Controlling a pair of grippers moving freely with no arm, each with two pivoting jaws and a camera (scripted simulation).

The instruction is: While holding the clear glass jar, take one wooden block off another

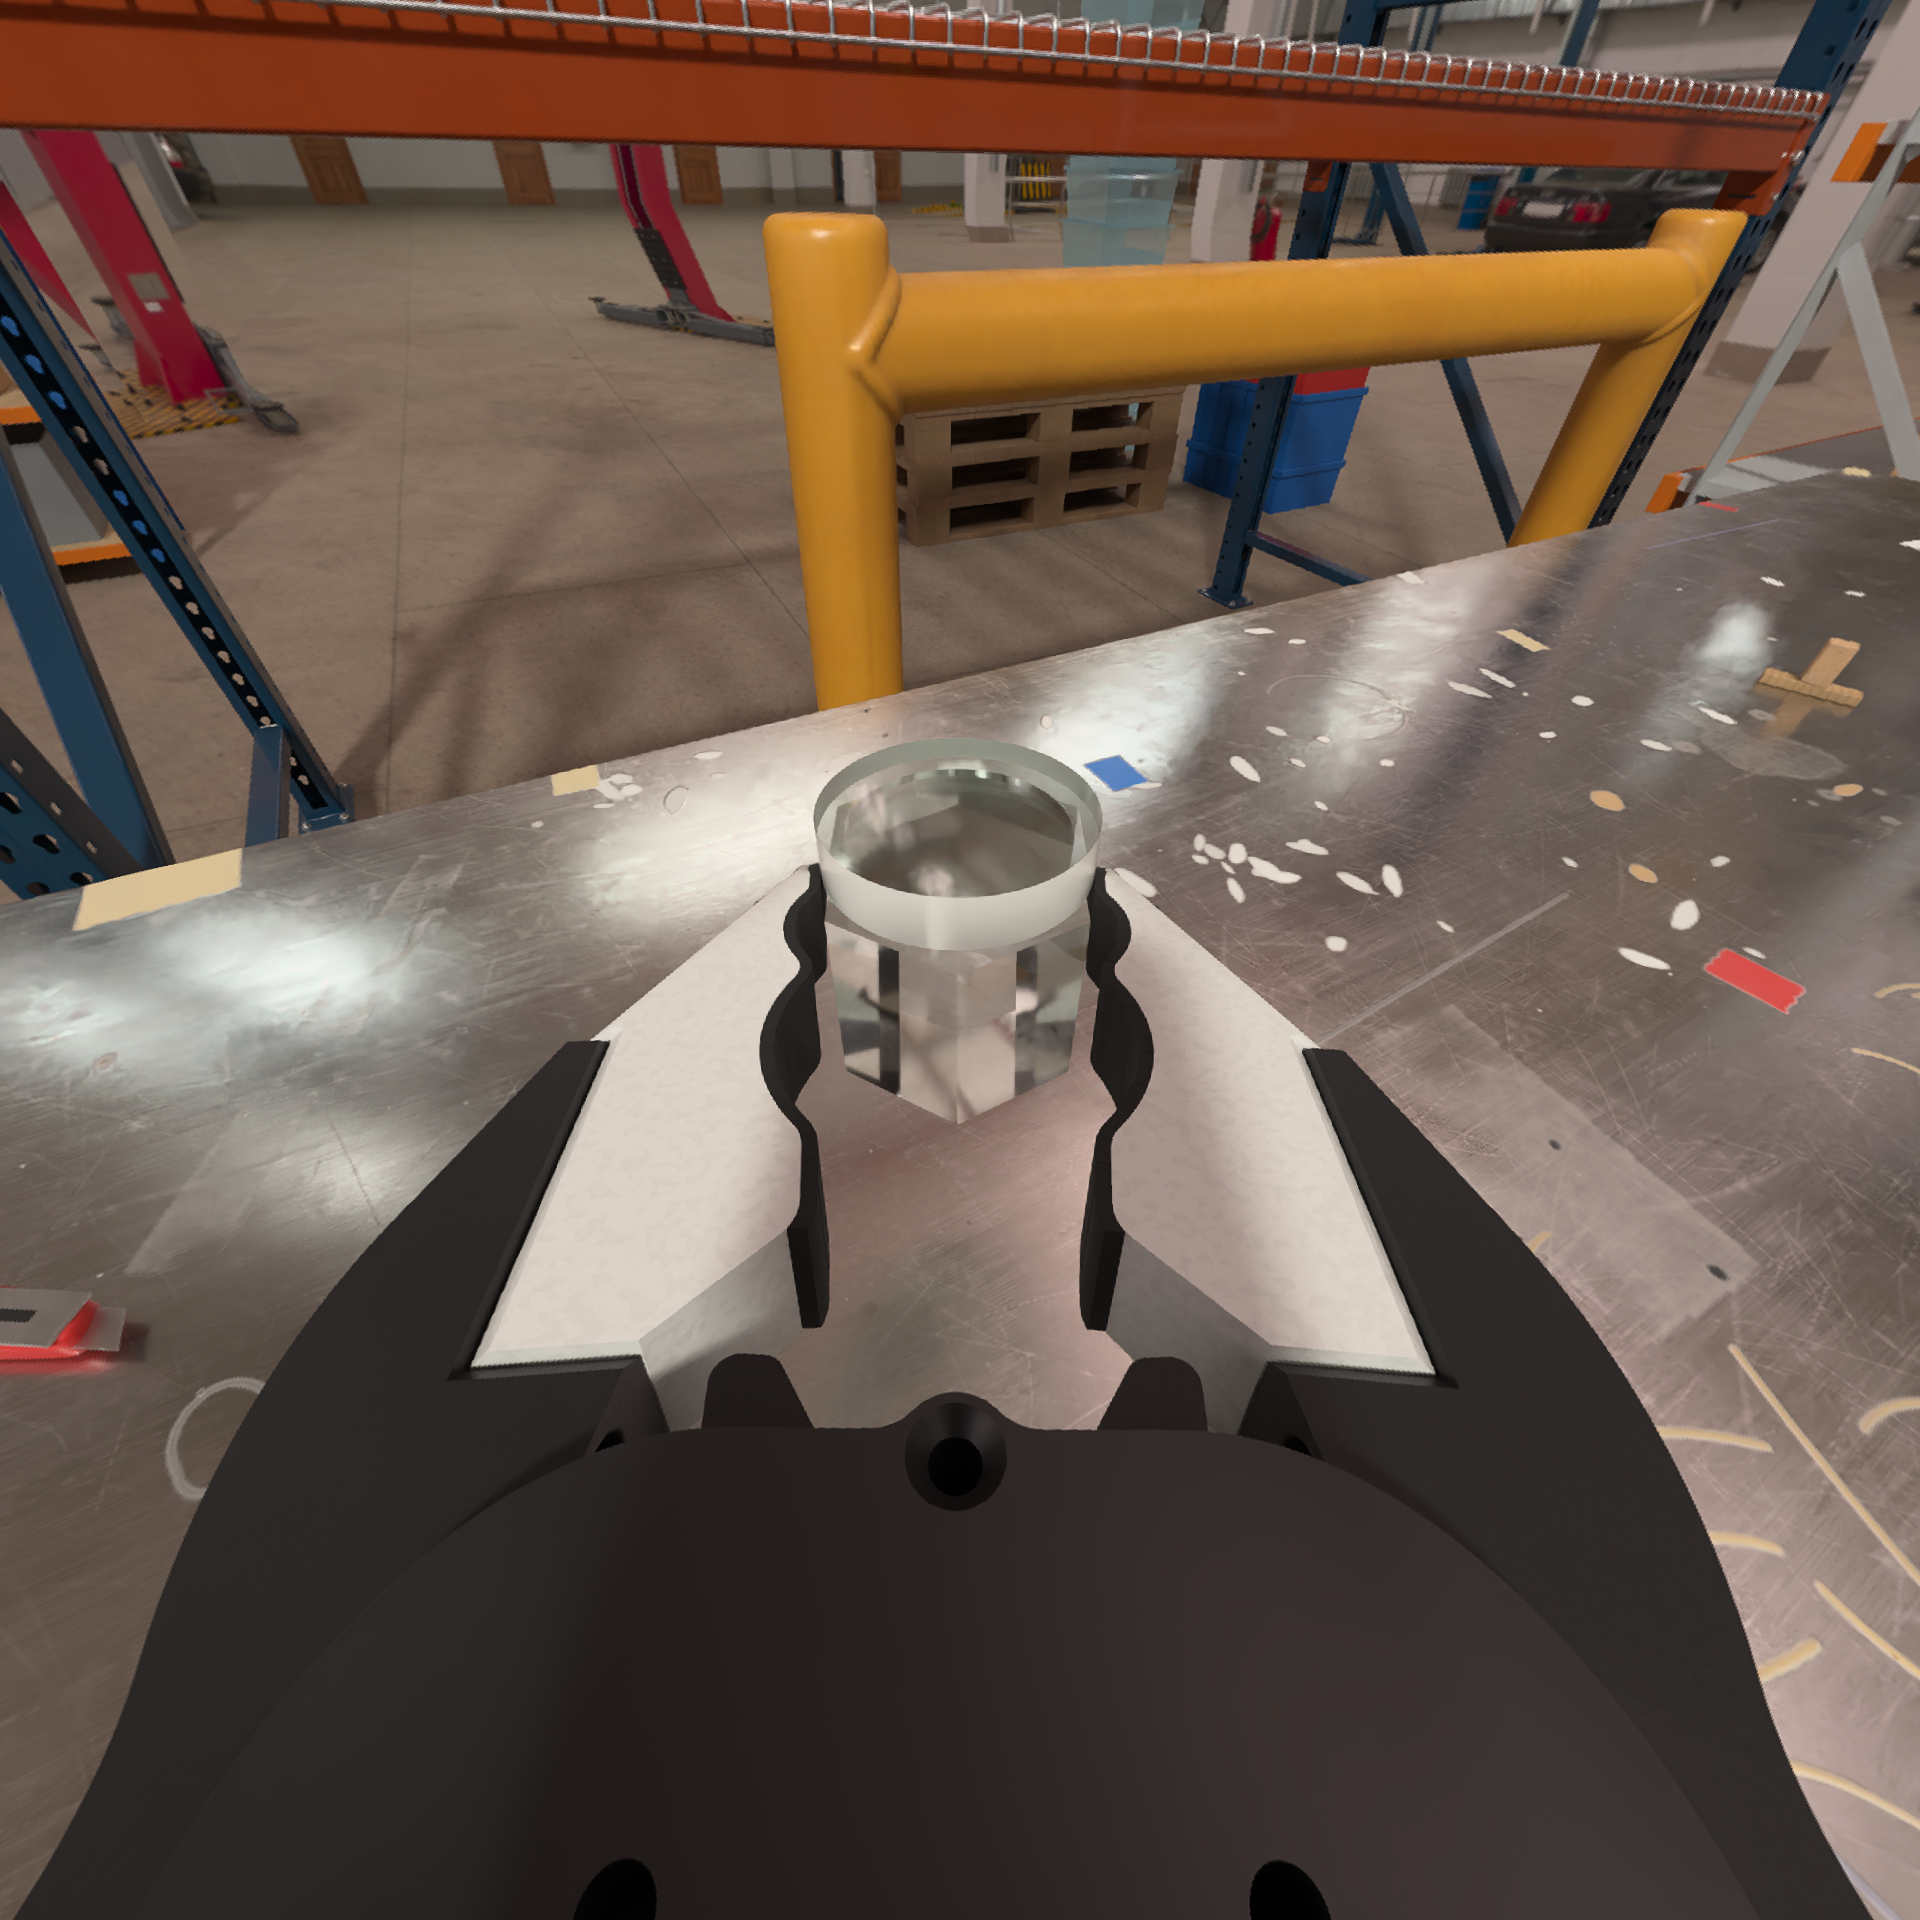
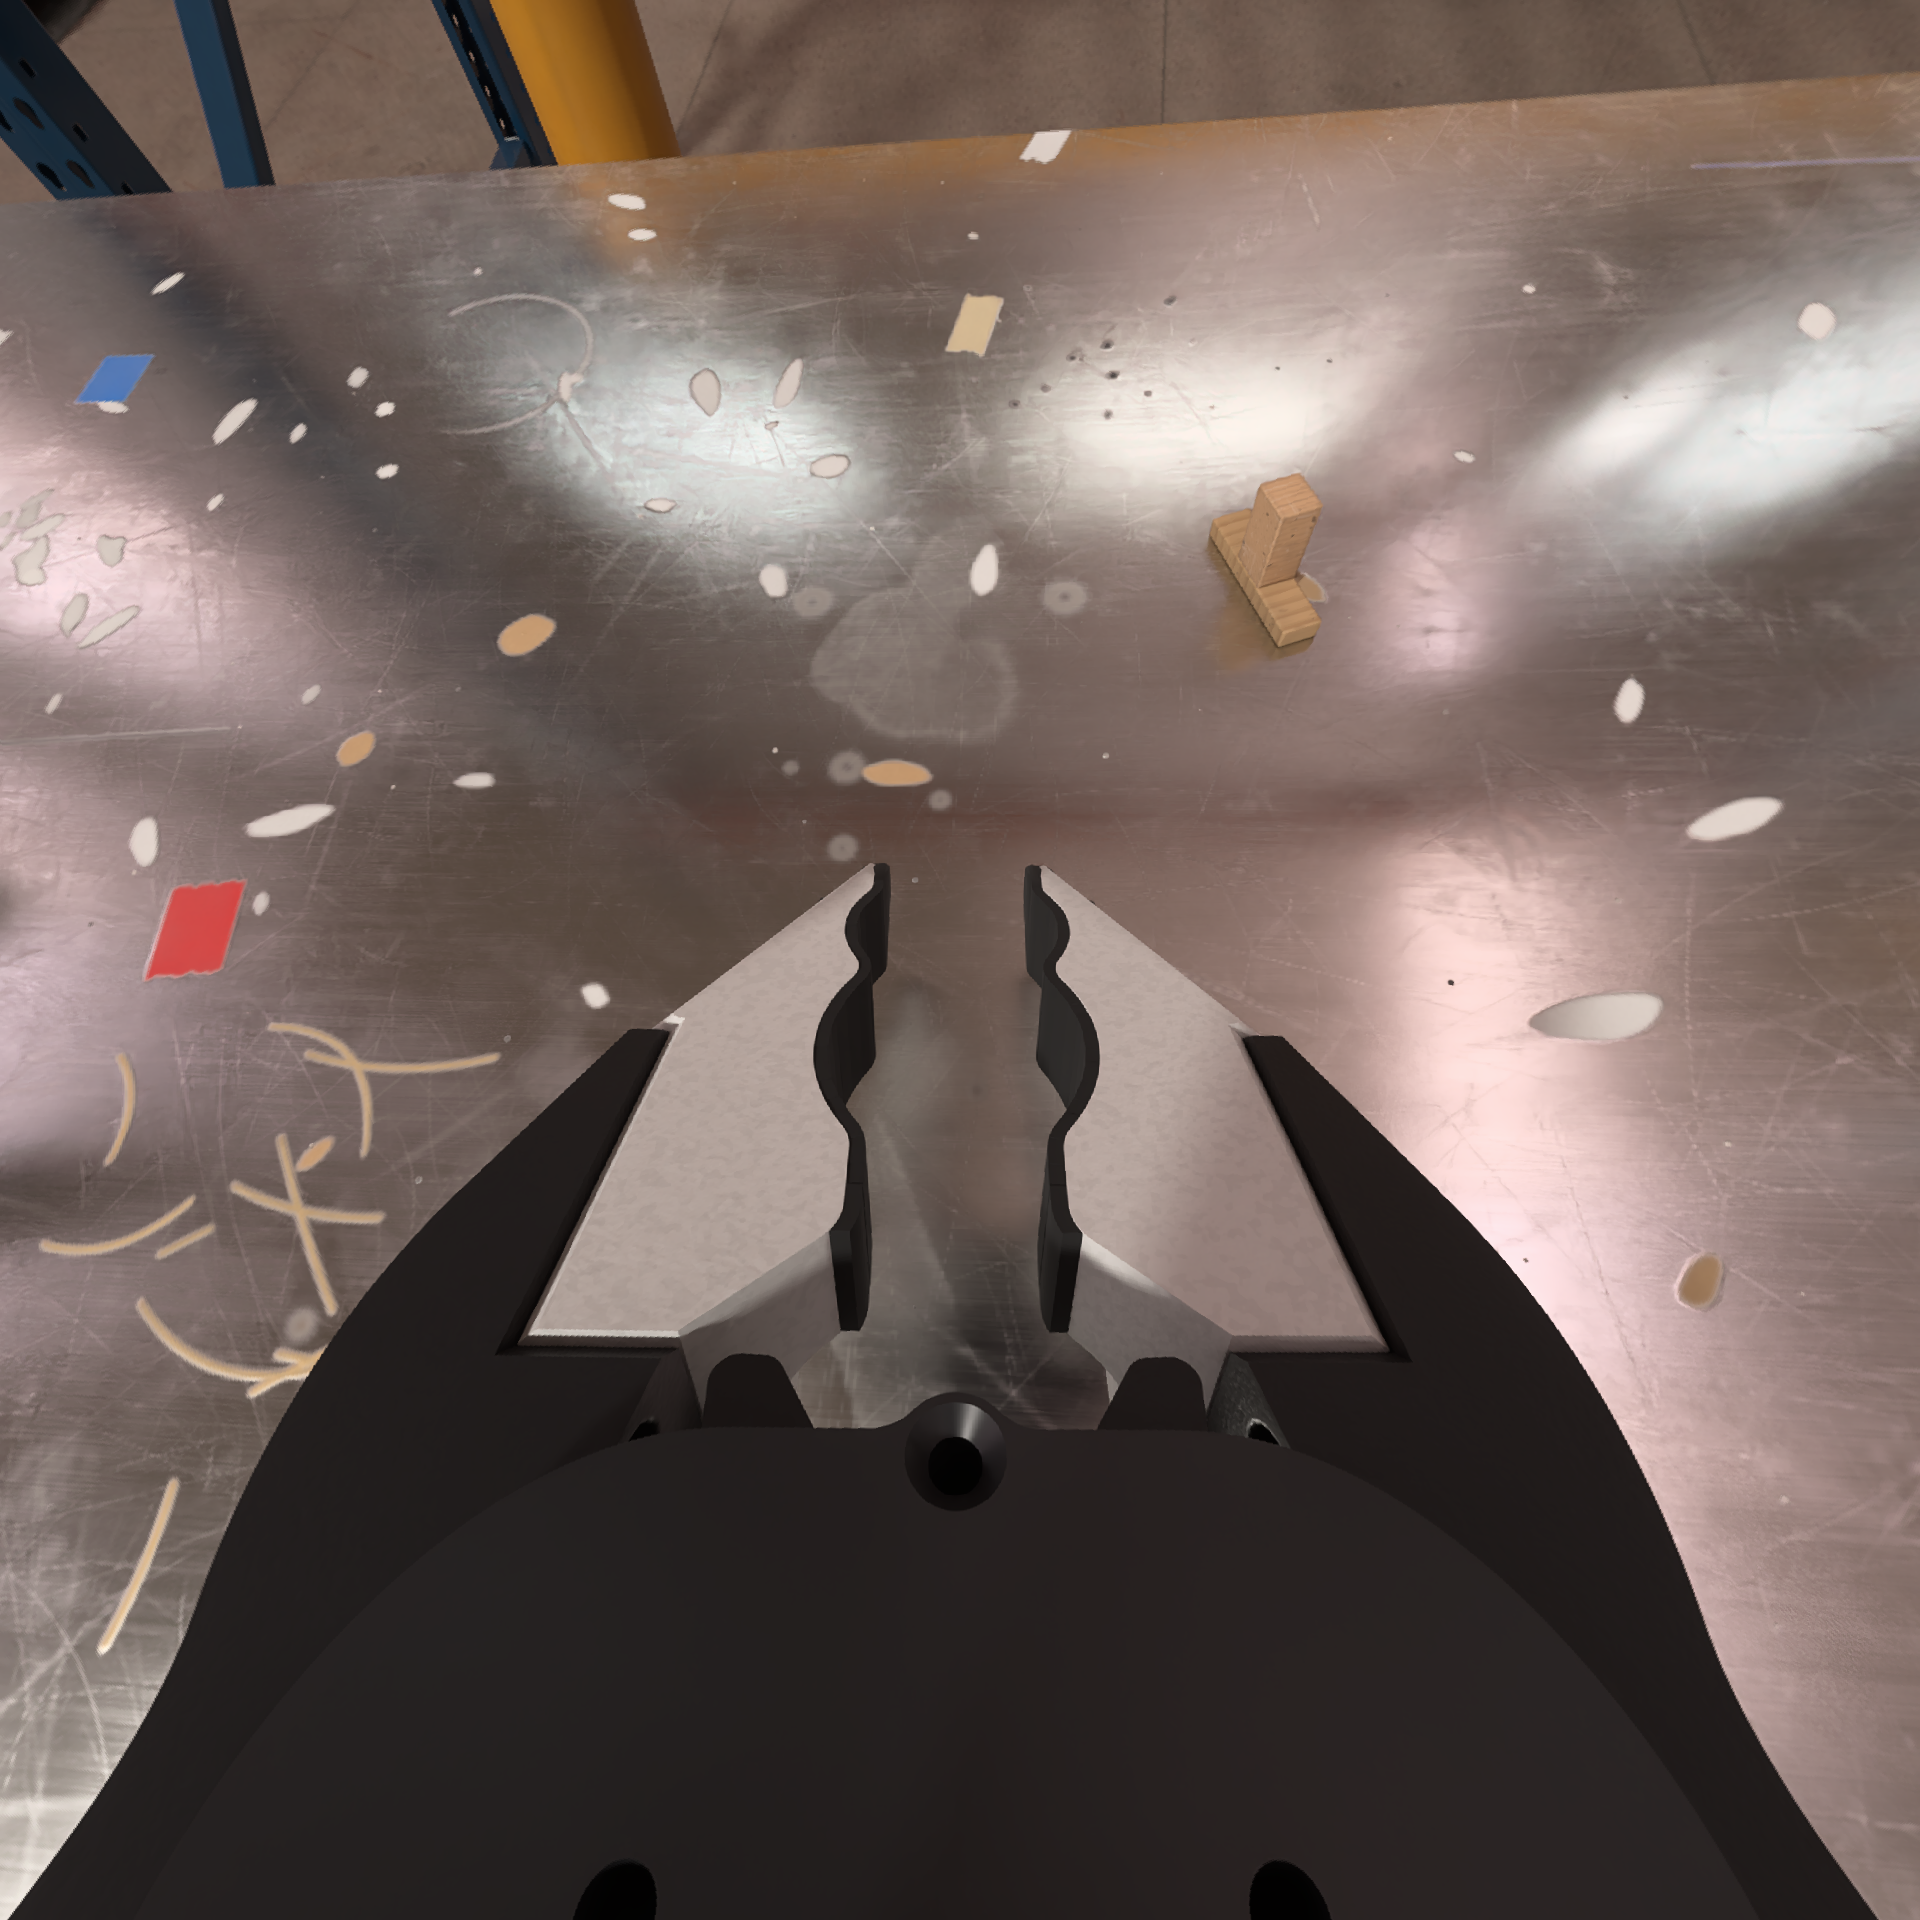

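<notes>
My left gripper [image 1: 956,894] is shut on the clear glass jar [image 1: 956,935] and holds it upright above the metal table [image 1: 416,1039]. Two wooden blocks stand far right in the left wrist view: an upright block [image 1: 1831,665] on a flat block [image 1: 1803,694]. In the right wrist view the upright block [image 2: 1283,535] stands on the flat block [image 2: 1273,603], ahead and to the right. My right gripper [image 2: 956,873] is open and empty above the table [image 2: 1455,935], well short of the blocks.
The scratched metal table carries paint spots and tape patches: a red patch [image 2: 195,928] and a blue patch [image 2: 116,376]. A yellow guard rail [image 1: 1247,312] stands beyond the table's far edge, with blue racking [image 1: 135,540], an orange beam [image 1: 831,94] and pallets [image 1: 1039,462] behind.
</notes>
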